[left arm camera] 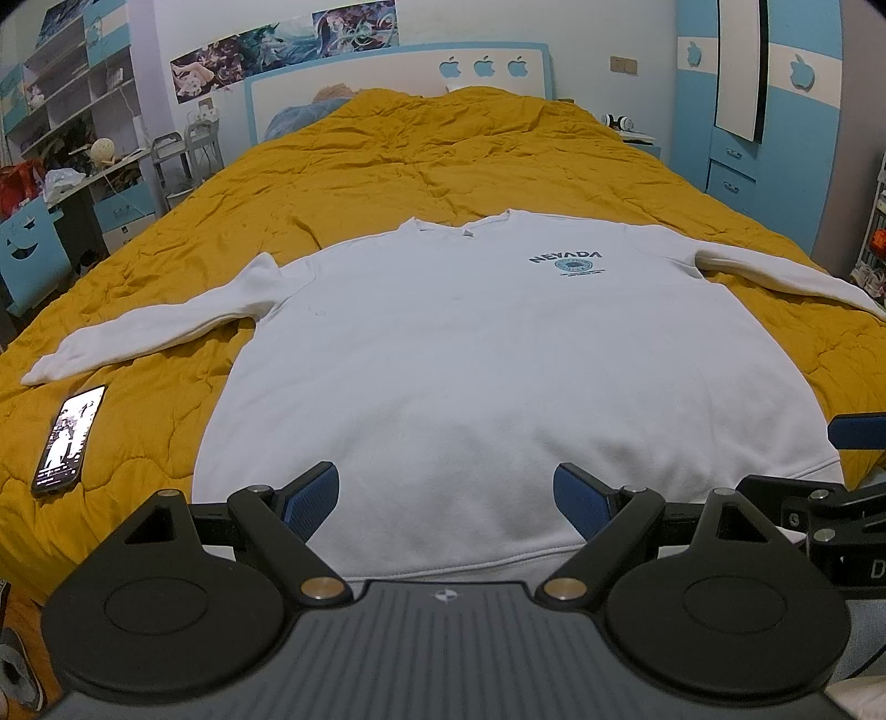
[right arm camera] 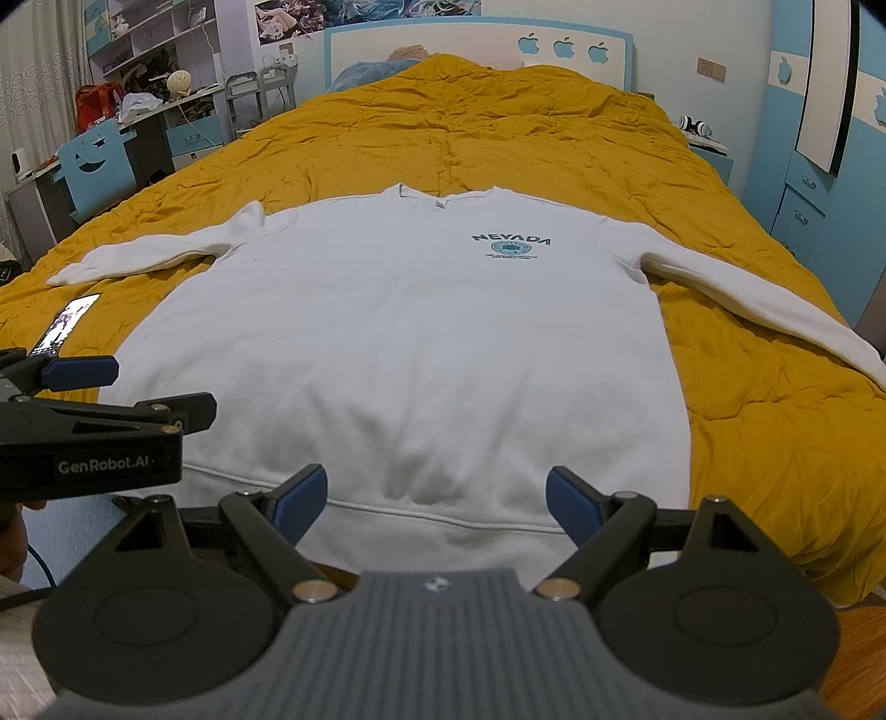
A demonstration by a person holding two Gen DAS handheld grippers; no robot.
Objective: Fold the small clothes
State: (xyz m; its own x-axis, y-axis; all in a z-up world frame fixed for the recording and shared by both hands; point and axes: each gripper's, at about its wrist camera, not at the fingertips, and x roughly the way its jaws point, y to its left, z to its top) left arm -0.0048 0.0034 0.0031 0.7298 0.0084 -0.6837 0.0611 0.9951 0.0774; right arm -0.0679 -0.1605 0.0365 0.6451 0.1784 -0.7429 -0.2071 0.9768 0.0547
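A white long-sleeved sweatshirt (left arm camera: 470, 354) (right arm camera: 410, 343) with a blue "NEVADA" print lies flat and face up on the mustard quilt (left arm camera: 443, 160) (right arm camera: 487, 127), both sleeves spread out, hem nearest me. My left gripper (left arm camera: 446, 501) hovers over the hem's middle, open, its blue pads empty. My right gripper (right arm camera: 437, 501) hangs open just above the hem, nothing between its pads. The left gripper (right arm camera: 99, 399) shows at the left edge of the right wrist view. The right gripper's fingertip (left arm camera: 855, 432) juts in at the right edge of the left wrist view.
A phone (left arm camera: 69, 437) (right arm camera: 63, 324) with a lit screen lies on the quilt below the left sleeve cuff. A desk and shelves (left arm camera: 72, 144) stand left of the bed, a blue wardrobe (left arm camera: 775, 111) to the right, the headboard (right arm camera: 476, 50) at the far end.
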